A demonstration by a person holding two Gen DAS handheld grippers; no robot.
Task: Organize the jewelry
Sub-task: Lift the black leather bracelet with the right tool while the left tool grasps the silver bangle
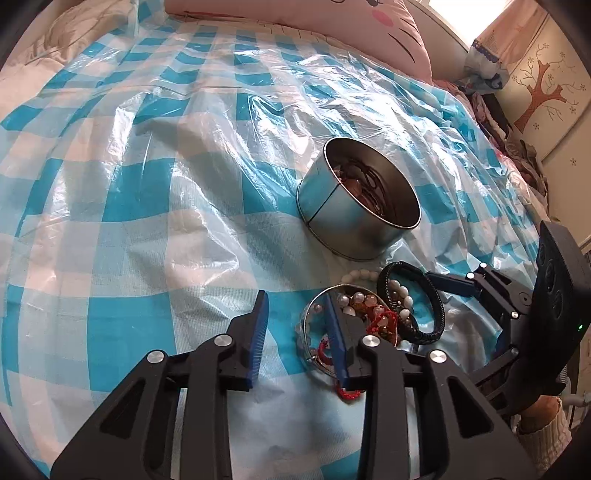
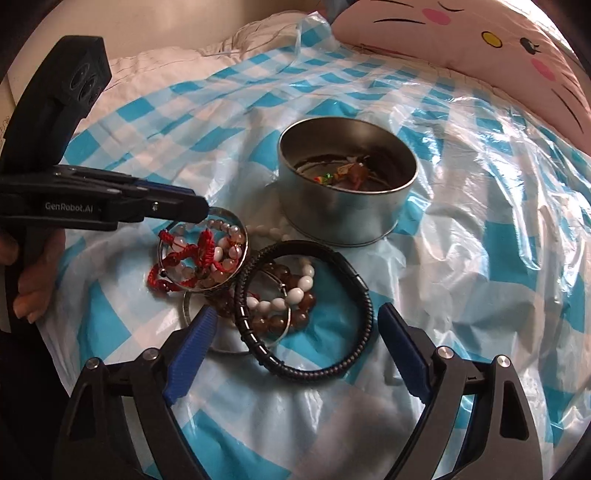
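A round metal tin (image 1: 356, 206) (image 2: 347, 184) stands on the checked plastic sheet with some jewelry inside. In front of it lies a pile of jewelry: a silver bangle (image 2: 207, 251) with red cord bracelets (image 2: 201, 247) and bead strings, a black braided bracelet (image 2: 306, 306) (image 1: 413, 299), and white and brown beads (image 2: 291, 295). My left gripper (image 1: 295, 325) is open; its right finger lies over the silver bangle's edge (image 1: 314, 325). My right gripper (image 2: 295, 350) is open wide and straddles the black bracelet, just above the sheet.
A pink cat-face cushion (image 1: 332, 22) (image 2: 480, 48) lies behind the tin. The blue and white checked sheet (image 1: 147, 184) covers a soft bed with wrinkles. A wall with a tree decal (image 1: 543, 92) is at the far right.
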